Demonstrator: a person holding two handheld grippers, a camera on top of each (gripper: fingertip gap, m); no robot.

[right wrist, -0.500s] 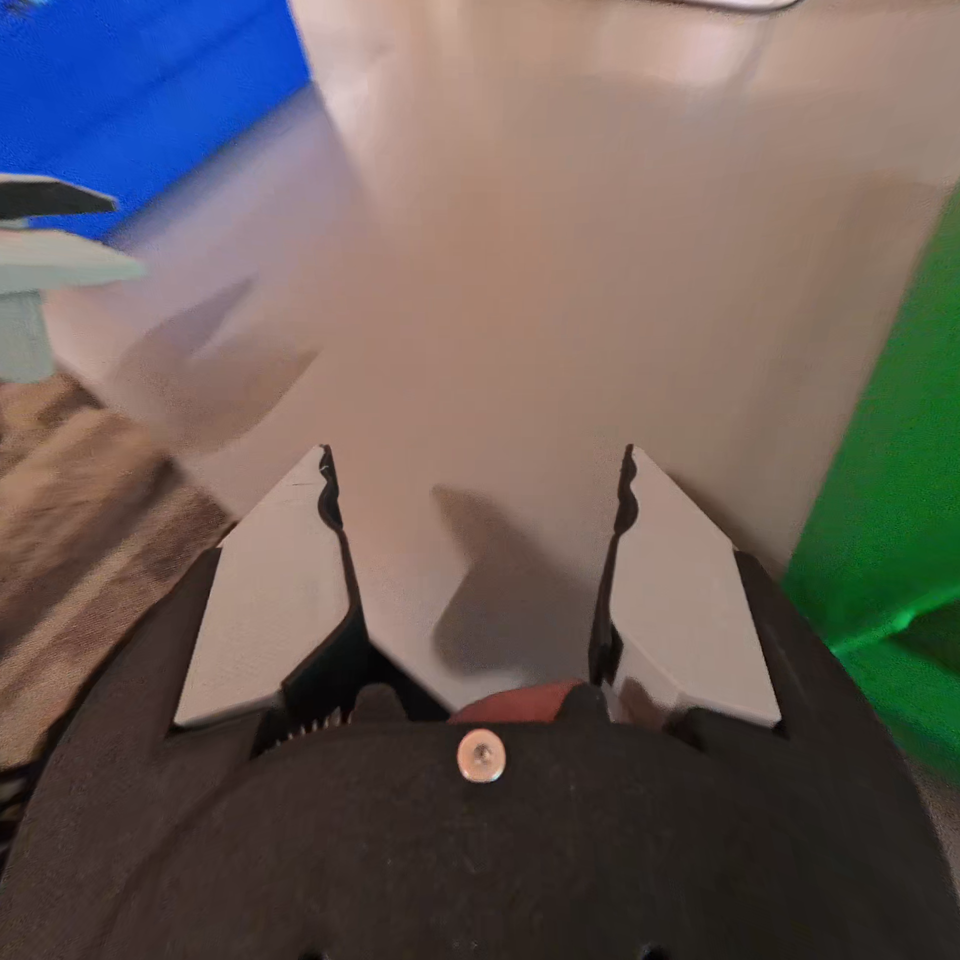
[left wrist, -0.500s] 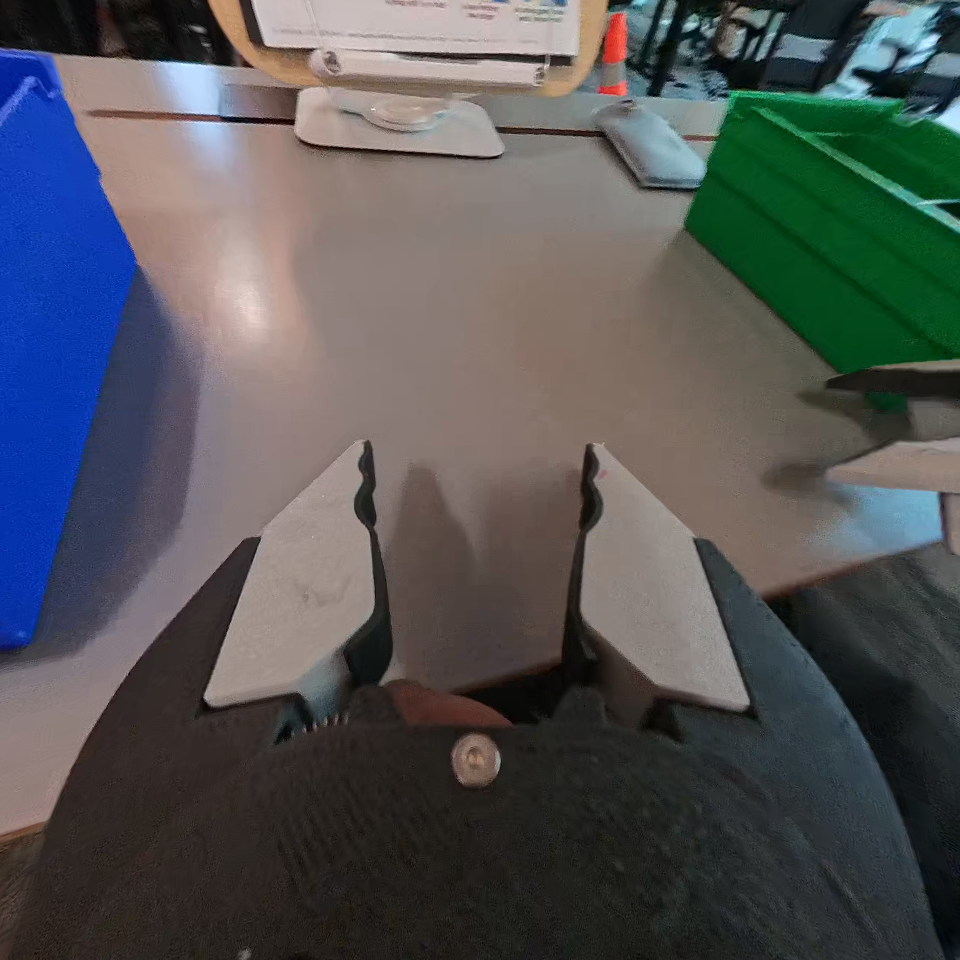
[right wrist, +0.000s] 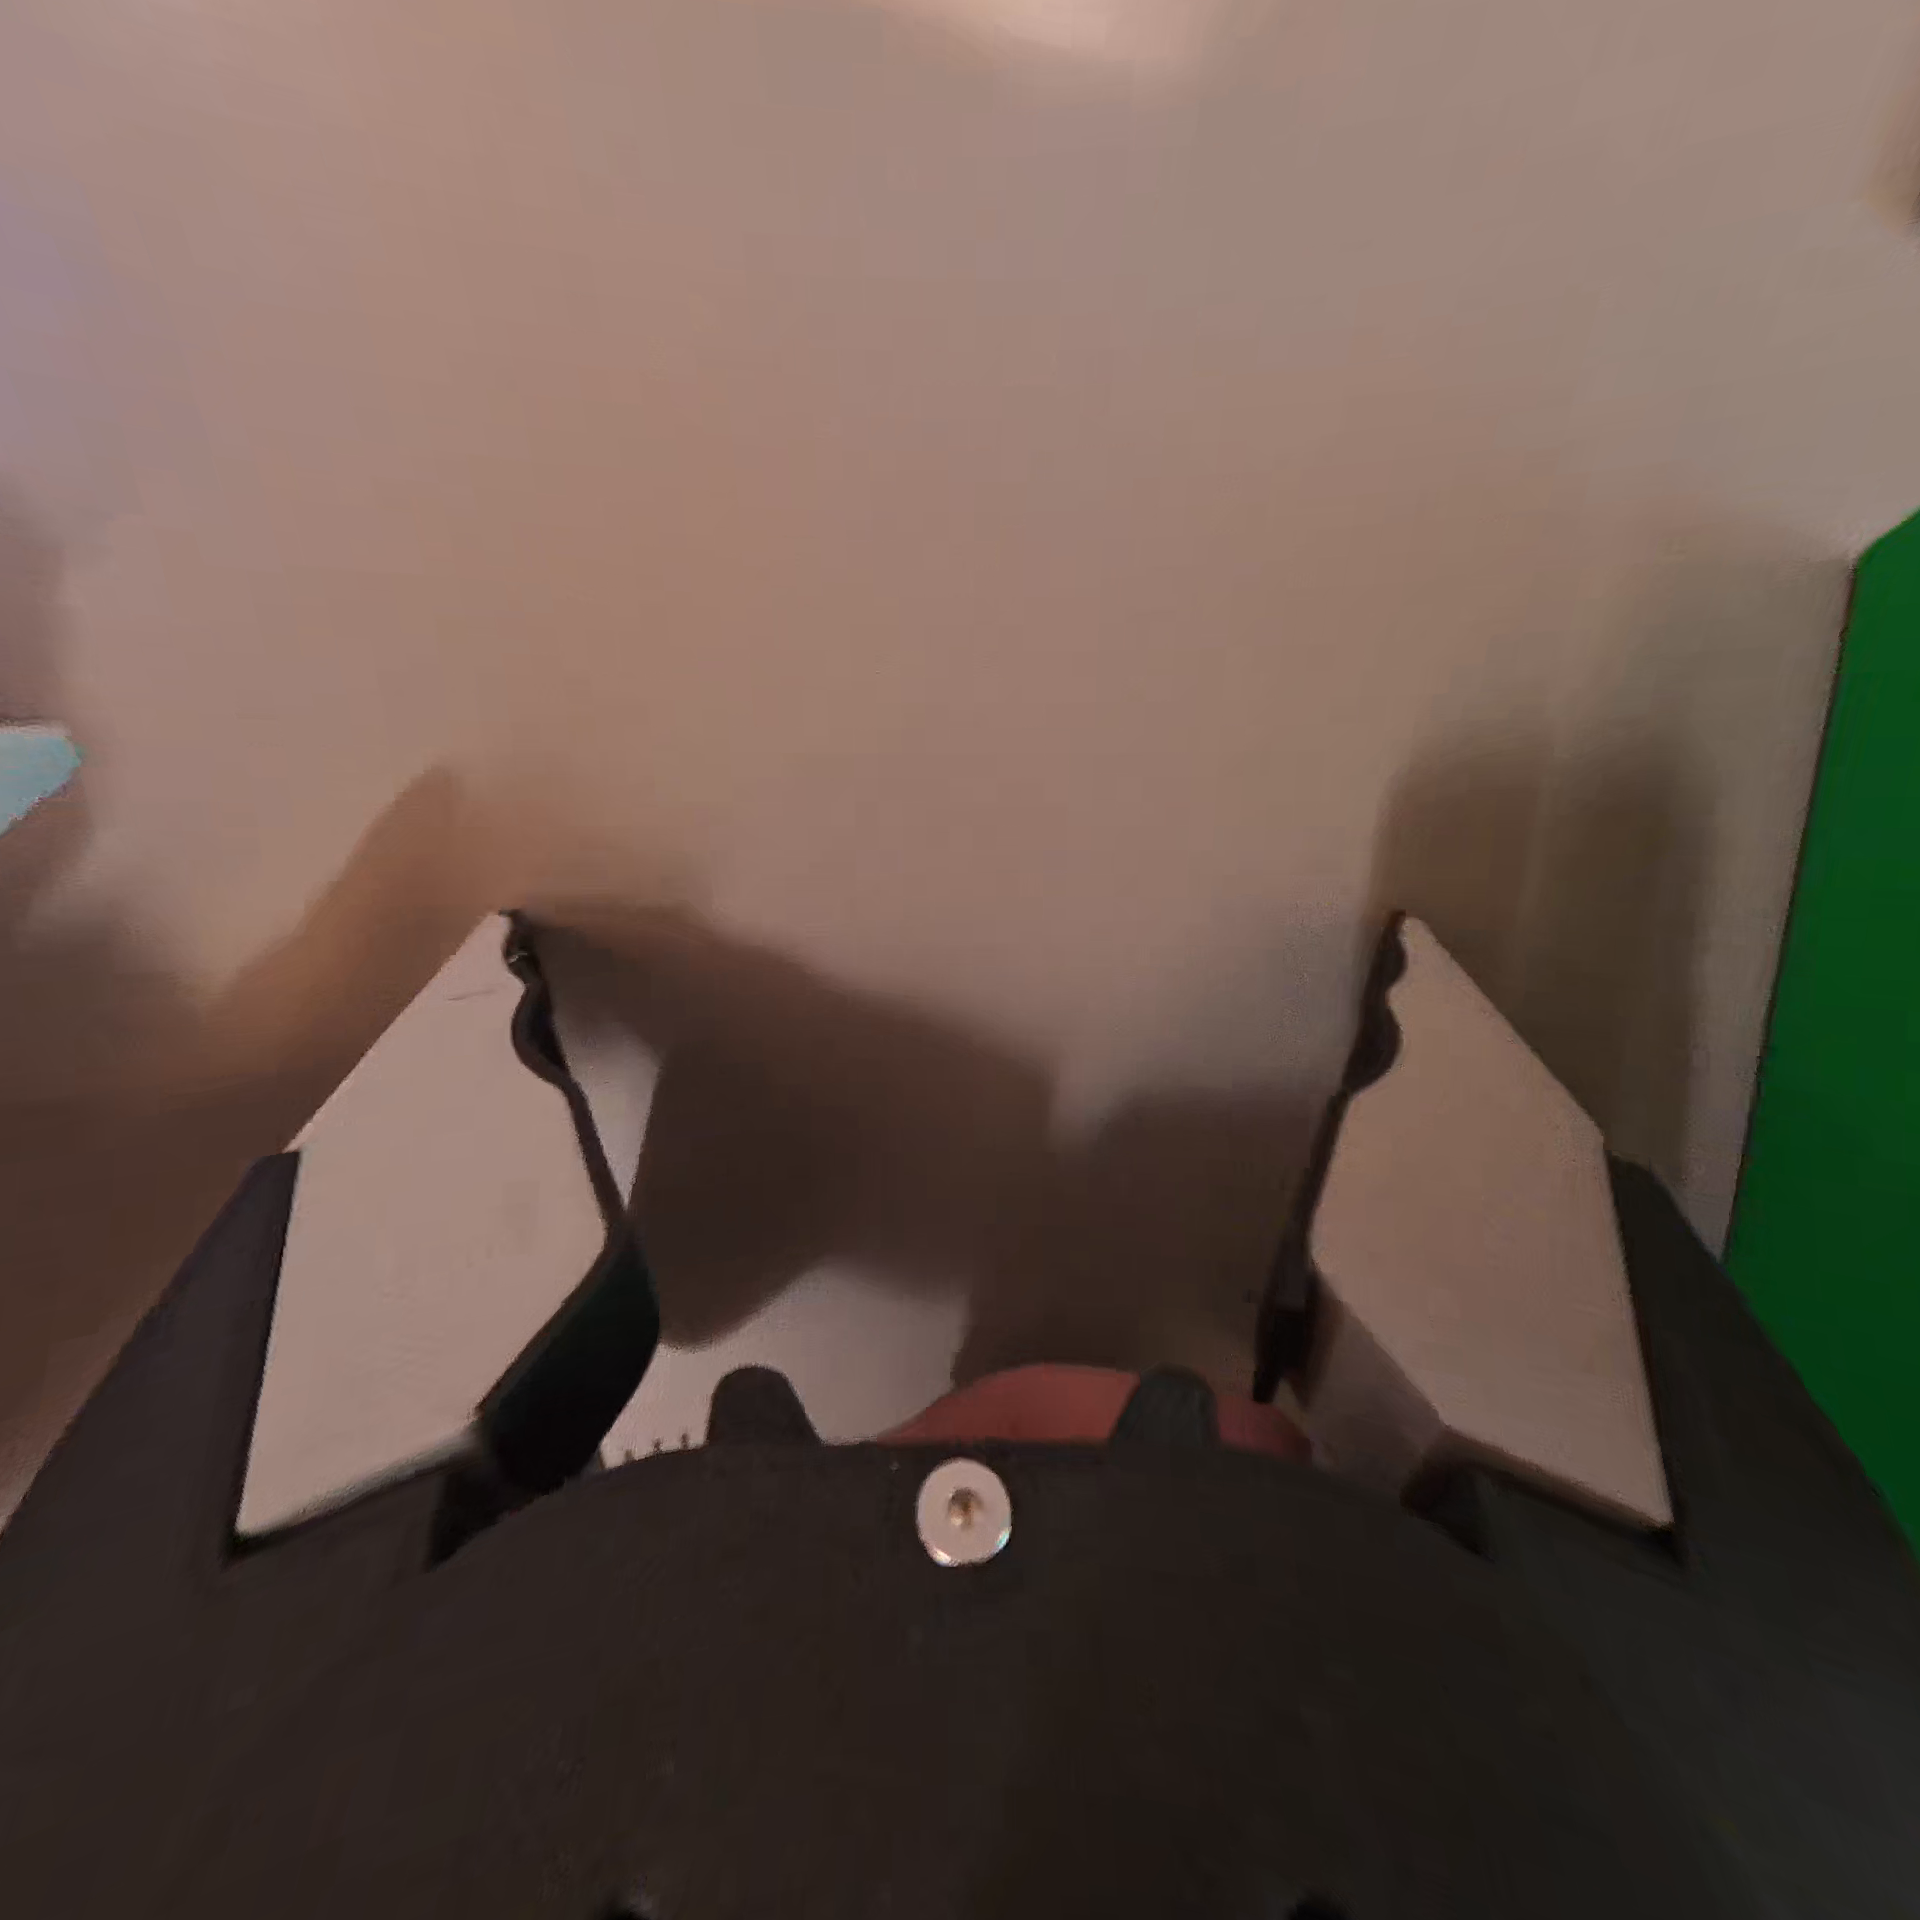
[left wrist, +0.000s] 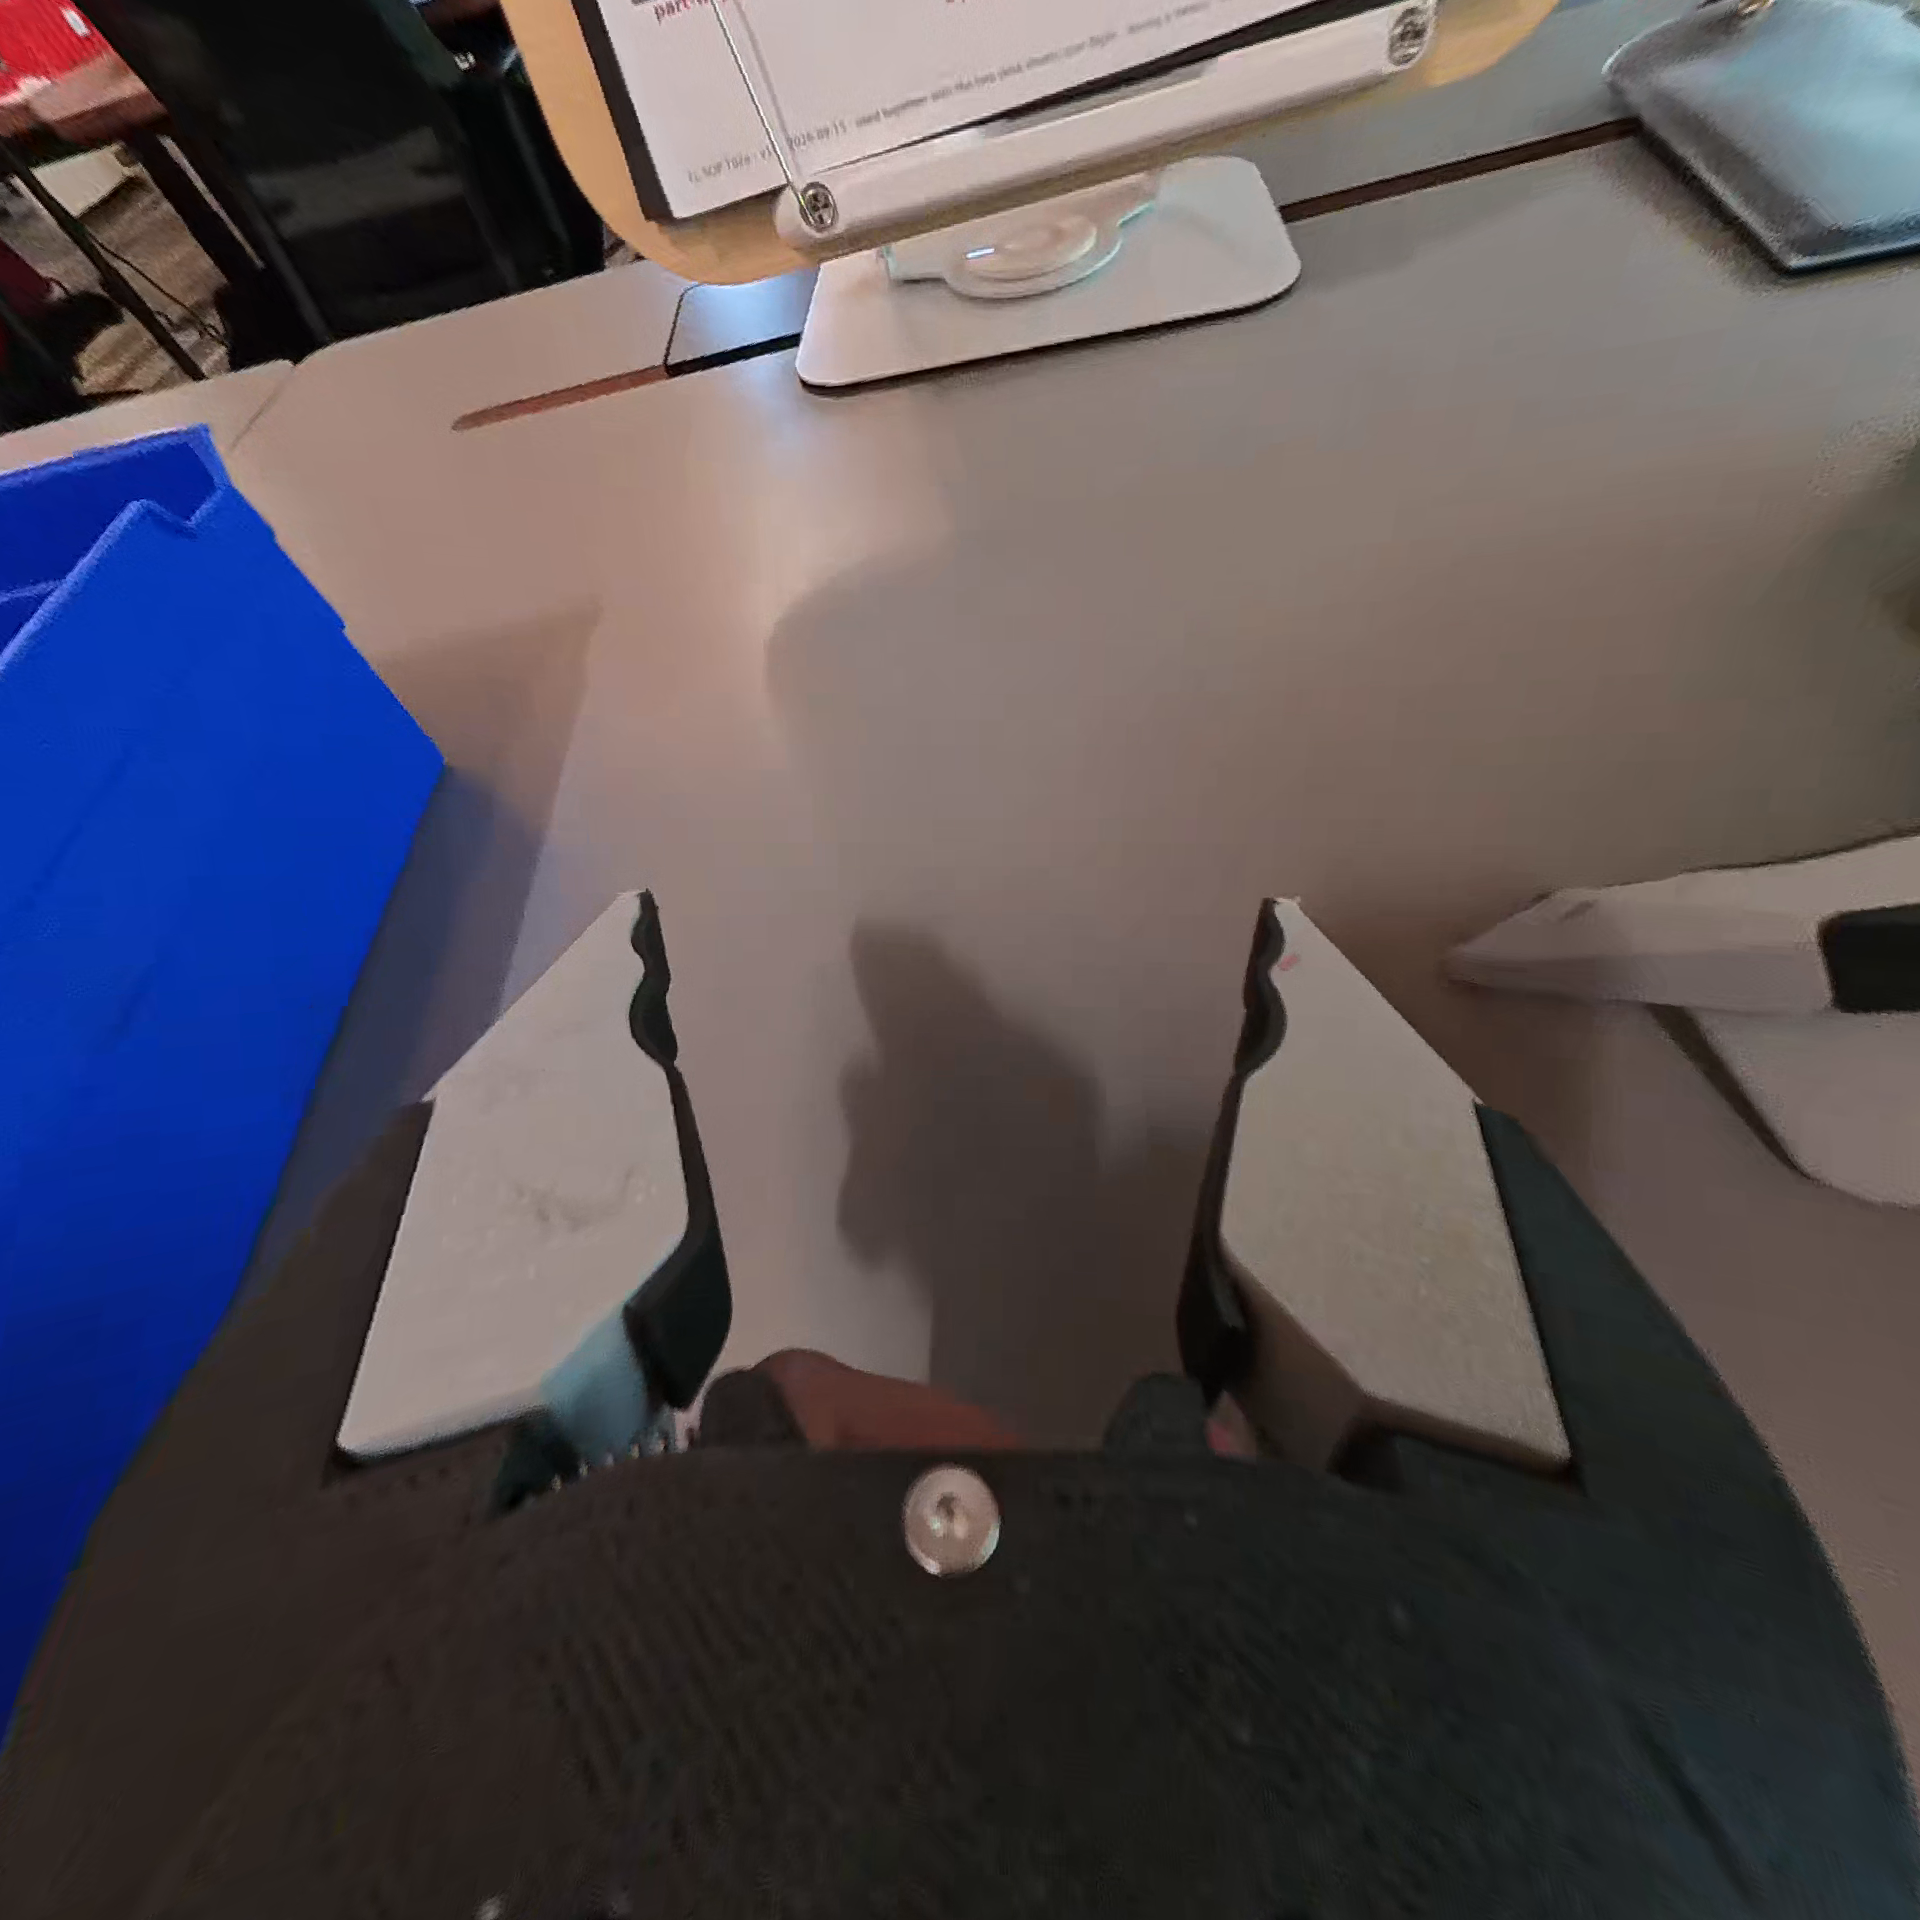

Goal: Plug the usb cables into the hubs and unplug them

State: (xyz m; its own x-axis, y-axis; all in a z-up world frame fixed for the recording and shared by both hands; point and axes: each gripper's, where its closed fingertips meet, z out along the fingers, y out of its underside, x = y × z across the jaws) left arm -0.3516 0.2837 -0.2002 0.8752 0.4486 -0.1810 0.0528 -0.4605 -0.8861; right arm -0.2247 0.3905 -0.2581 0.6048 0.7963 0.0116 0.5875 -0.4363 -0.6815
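Your left gripper [left wrist: 956, 914] and right gripper [right wrist: 956, 925] hover above the worktop [left wrist: 1143, 623], fingers spread, empty; blue bin [left wrist: 156, 831] left.

left tool [left wrist: 956, 904] wider, farther over table | right tool [right wrist: 956, 920] wider, lower

Left claw [left wrist: 956, 914] gapes empty beside the blue bin [left wrist: 177, 831]; right claw [right wrist: 956, 925] gapes near the green bin [right wrist: 1849, 883].

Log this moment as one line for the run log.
left claw: open, empty, over table | right claw: open, empty | blue bin left | green bin right
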